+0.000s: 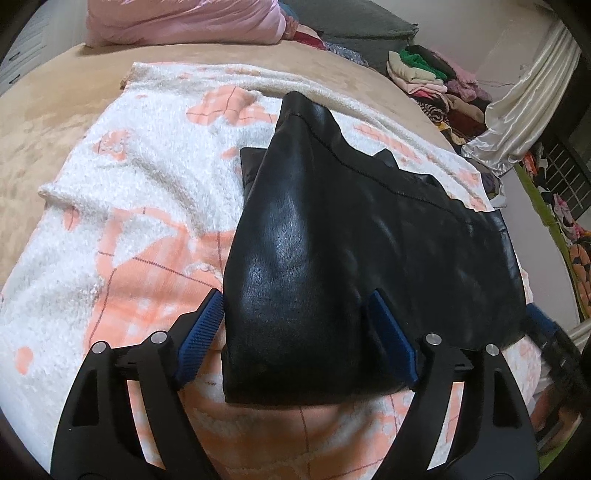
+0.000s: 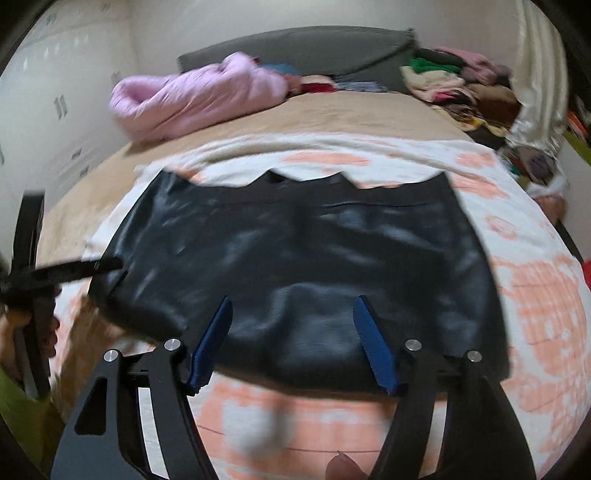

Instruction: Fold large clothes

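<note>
Through the left wrist camera we are looking down at a black leather garment lying on a white and peach blanket, which is itself spread over a tan bed cover. The garment is folded over itself, and its near end is bulging up between the blue pads of our left gripper. We are holding those jaws wide apart: the left pad is standing just beside the garment's edge, the right pad is resting against the leather, and neither is pinching it. Beyond the garment, at the far side of the bed cover, a pink jacket is lying, with a grey cushion beside it and a heap of clothes further right. At the garment's right edge a blurred bit of the right gripper is showing.

Through the right wrist camera, which is blurring, we are seeing the same garment lying broad and flat across the blanket, its notched far edge facing the jacket. Our right gripper is hanging over the garment's near edge with its jaws spread and nothing clamped between them. At the garment's left edge the left gripper is reaching in, a hand on its handle. The cushion and the clothes heap are lying beyond the garment.
</note>
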Demonstrator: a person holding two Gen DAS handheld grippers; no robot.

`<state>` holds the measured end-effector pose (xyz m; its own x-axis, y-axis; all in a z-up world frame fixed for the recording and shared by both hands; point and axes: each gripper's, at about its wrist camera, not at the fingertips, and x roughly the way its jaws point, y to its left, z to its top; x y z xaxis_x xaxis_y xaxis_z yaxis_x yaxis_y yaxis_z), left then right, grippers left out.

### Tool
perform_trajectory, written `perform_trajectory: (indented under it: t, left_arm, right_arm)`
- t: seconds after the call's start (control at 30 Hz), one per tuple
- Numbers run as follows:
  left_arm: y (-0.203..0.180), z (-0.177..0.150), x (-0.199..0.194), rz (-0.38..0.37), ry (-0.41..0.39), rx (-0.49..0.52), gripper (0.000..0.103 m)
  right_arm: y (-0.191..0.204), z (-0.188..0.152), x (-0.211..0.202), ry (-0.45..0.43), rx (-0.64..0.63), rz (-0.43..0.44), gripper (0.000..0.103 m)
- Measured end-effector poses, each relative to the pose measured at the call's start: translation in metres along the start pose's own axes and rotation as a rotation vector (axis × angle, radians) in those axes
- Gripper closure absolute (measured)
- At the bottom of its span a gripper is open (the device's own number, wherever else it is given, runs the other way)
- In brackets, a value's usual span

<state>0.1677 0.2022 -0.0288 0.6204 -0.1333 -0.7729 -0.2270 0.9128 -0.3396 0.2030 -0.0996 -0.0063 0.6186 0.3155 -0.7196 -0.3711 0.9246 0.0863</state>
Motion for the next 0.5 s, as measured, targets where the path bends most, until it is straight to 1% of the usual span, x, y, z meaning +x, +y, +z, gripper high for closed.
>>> perform_trajectory:
  t: [0.1, 0.2, 0.33, 0.43, 0.5]
  left_arm:
    - [0.003, 0.002, 0.000, -0.001, -0.004, 0.000, 0.030]
    - [0.005, 0.003, 0.000, -0.003, -0.007, 0.002, 0.029]
    - [0.004, 0.007, -0.001, -0.010, -0.012, 0.004, 0.023]
    - [0.002, 0.008, -0.002, -0.010, -0.019, 0.017, 0.014]
    - [0.001, 0.009, -0.002, -0.013, -0.019, 0.021, 0.013]
  right_arm:
    - [0.024, -0.003, 0.010, 0.012, -0.042, -0.009, 0.039]
    - [0.036, -0.005, 0.014, 0.014, -0.058, -0.021, 0.040]
    - [0.041, -0.004, 0.018, 0.012, -0.056, -0.012, 0.040]
    - [0.044, -0.004, 0.019, 0.008, -0.057, -0.011, 0.040]
    - [0.045, -0.004, 0.021, 0.009, -0.053, -0.014, 0.032]
